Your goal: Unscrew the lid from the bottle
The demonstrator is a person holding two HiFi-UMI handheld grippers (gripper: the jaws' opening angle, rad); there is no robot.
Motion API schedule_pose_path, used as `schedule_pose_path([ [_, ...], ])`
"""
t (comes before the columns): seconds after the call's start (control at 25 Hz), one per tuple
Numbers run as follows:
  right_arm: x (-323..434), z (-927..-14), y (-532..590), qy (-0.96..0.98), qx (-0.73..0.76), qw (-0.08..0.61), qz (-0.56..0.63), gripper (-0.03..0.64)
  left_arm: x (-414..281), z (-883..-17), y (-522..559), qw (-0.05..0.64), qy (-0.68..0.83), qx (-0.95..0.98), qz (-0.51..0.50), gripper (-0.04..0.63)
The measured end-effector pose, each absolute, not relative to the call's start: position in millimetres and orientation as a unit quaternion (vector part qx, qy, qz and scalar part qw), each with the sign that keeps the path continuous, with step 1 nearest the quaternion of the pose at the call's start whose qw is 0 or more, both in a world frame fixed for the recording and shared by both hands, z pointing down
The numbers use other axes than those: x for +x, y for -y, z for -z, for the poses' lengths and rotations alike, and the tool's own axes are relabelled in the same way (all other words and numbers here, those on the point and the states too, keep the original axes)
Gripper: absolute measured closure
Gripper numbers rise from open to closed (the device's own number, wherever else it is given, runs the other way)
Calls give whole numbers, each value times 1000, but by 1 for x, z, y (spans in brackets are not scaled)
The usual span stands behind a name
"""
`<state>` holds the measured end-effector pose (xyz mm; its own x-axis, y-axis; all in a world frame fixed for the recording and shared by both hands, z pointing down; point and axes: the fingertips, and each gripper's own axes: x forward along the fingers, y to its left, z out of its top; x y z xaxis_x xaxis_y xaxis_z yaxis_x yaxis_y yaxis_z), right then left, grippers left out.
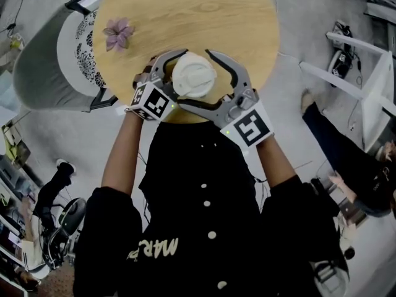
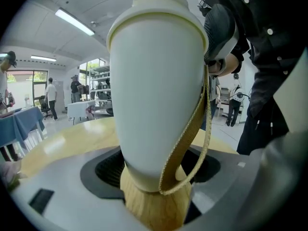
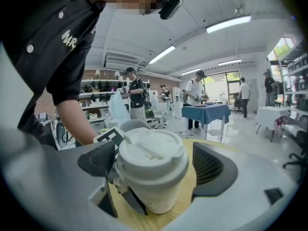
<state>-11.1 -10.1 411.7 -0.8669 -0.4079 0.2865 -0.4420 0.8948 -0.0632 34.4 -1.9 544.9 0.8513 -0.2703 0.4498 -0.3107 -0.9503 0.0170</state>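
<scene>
**Two grippers around one white bottle**

Both tools meet at the near edge of the round wooden table, where the bottle stands upright. The left gripper is closed on the bottle's tapering lower body, with a dark pad showing on either side of it. A tan strap hangs in a loop down the side of the bottle.

The right gripper sits higher, level with the lid, and its jaws are spread apart around it. In the right gripper view, the pad on the left is against the lid's rim. The pad on the right stands just clear of it, so the lid is not clamped.

Farther back on the table, well apart from the bottle, lies a small purple flower.
</scene>
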Motion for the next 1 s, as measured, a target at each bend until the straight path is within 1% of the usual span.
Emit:
schedule_pose_path([
  [0.12, -14, -413, 15, 959, 242, 139, -58, 123, 35, -545, 1, 46, 152, 961, -228, 236],
  [0.24, -20, -414, 11, 967, 205, 147, -41, 153, 35, -545, 1, 46, 150, 961, -230, 236],
  [0.36, -23, -412, 3, 984, 89, 151, -8, 152, 35, -546, 0, 43, 143, 961, -231, 238],
  [0.48, -25, -417, -6, 985, -39, 169, -2, 153, 34, -547, 1, 42, 144, 962, -229, 238],
  [0.56, -25, -419, -10, 980, -78, 185, -5, 153, 34, -547, 0, 43, 146, 961, -229, 237],
  [0.64, -24, -419, -11, 979, -83, 189, -6, 152, 34, -546, 0, 44, 146, 962, -229, 238],
  [0.88, -23, -415, -9, 983, -64, 170, -5, 152, 36, -545, -1, 38, 133, 963, -231, 237],
  [1.0, -22, -418, -7, 982, -59, 178, -13, 148, 36, -545, 0, 39, 135, 963, -231, 238],
])
